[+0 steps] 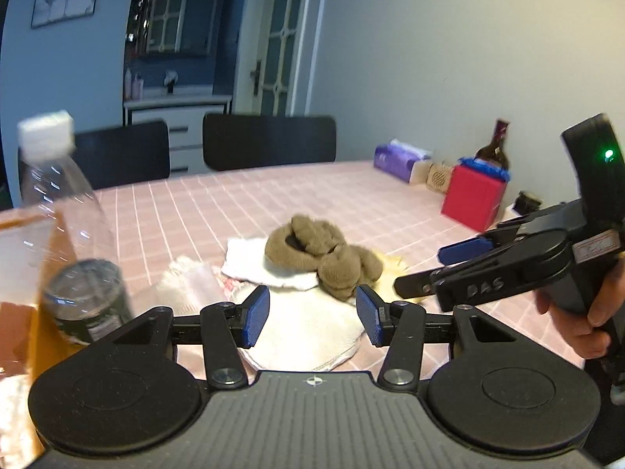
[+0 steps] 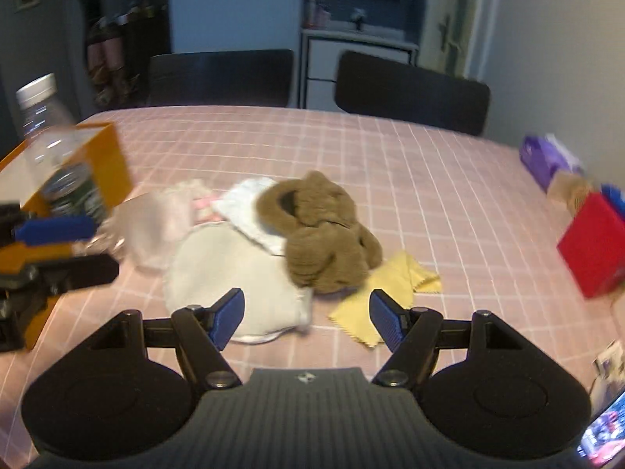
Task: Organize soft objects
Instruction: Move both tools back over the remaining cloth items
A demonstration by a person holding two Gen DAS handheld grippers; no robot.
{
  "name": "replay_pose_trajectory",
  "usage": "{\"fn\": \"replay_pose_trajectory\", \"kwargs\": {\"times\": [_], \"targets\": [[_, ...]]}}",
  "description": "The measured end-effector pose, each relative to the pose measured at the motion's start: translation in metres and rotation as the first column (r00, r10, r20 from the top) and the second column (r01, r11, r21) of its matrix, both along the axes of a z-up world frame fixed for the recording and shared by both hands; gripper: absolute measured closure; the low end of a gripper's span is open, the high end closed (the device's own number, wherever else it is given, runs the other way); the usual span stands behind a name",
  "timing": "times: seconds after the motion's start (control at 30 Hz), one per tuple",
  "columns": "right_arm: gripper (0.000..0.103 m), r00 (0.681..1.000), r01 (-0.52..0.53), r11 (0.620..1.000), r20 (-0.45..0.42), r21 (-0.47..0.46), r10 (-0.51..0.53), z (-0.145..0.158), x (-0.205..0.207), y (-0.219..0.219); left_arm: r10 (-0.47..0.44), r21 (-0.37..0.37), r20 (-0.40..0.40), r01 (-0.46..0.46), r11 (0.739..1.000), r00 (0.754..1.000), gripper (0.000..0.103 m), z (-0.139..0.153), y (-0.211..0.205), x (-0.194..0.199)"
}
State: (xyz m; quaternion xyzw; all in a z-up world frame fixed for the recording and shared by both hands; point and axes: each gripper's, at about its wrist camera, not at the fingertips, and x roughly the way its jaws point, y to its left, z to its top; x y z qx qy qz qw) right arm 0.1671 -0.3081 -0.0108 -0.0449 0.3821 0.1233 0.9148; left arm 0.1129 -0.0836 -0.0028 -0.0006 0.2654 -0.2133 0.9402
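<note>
Soft pile: a brown plush (image 2: 324,230) lies at the centre of the pink checked table (image 2: 410,179), on top of a cream cloth (image 2: 230,269) and a white cloth (image 2: 250,203). A yellow cloth (image 2: 386,293) lies at 4 o'clock of the plush, partly tucked under it. At 9 o'clock of the plush lies a pale, blurred item (image 2: 164,219); its type cannot be made out.

Left gripper (image 1: 312,314): jaws apart, nothing between the blue pads. It sits above the near edge of the cream cloth (image 1: 308,332), with the plush (image 1: 320,258) at 12 o'clock just past the fingertips. Contact with the cloth cannot be confirmed.

Right gripper (image 2: 306,318): jaws wide apart, empty. The cream cloth is by the left pad and the yellow cloth by the right pad, with the plush at 12 o'clock. In the left view the gripper enters from 3 o'clock, held by a hand (image 1: 586,312) cut off at the frame edge.

Other items: a clear bottle (image 1: 66,234) and an orange box (image 2: 101,172) at 9 o'clock, both blurred, the box cut off. A red box (image 1: 474,195), a purple tissue pack (image 1: 398,160) and a dark bottle (image 1: 494,148) stand at 2 o'clock by the wall. Two black chairs (image 1: 269,140) stand behind the table.
</note>
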Motion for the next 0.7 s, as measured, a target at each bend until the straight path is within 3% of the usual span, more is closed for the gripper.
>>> {"fn": "replay_pose_trajectory", "kwargs": {"times": [0.07, 0.27, 0.33, 0.43, 0.5, 0.6, 0.7], "targets": [[0.033, 0.999, 0.019, 1.0, -0.027, 0.023, -0.018, -0.009, 0.011, -0.008, 0.017, 0.016, -0.012, -0.016, 1.0, 1.0, 0.035, -0.009, -0.007, 0.011], [0.033, 0.999, 0.028, 0.999, -0.047, 0.03, -0.026, -0.025, 0.035, -0.014, 0.081, 0.073, -0.062, -0.076, 0.994, 0.995, 0.027, -0.034, -0.019, 0.036], [0.033, 0.998, 0.026, 0.999, -0.063, 0.039, -0.024, -0.03, 0.04, -0.011, 0.119, 0.099, -0.096, -0.11, 0.989, 0.988, 0.021, -0.043, -0.019, 0.043], [0.035, 0.997, 0.008, 0.998, -0.083, 0.068, -0.003, -0.042, 0.045, -0.004, 0.17, 0.096, -0.17, -0.155, 0.983, 0.971, 0.02, -0.057, -0.01, 0.052], [0.046, 0.995, -0.025, 0.998, -0.093, 0.066, 0.031, -0.049, 0.045, 0.003, 0.178, 0.08, -0.198, -0.166, 0.983, 0.964, 0.02, -0.063, -0.004, 0.053], [0.064, 0.991, -0.063, 0.996, -0.115, 0.06, 0.07, -0.056, 0.045, 0.01, 0.177, 0.062, -0.209, -0.168, 0.984, 0.962, 0.029, -0.066, -0.003, 0.052], [0.072, 0.987, -0.073, 0.994, -0.139, 0.083, 0.084, -0.06, 0.046, 0.01, 0.185, 0.06, -0.222, -0.176, 0.983, 0.957, 0.041, -0.069, -0.007, 0.052]]}}
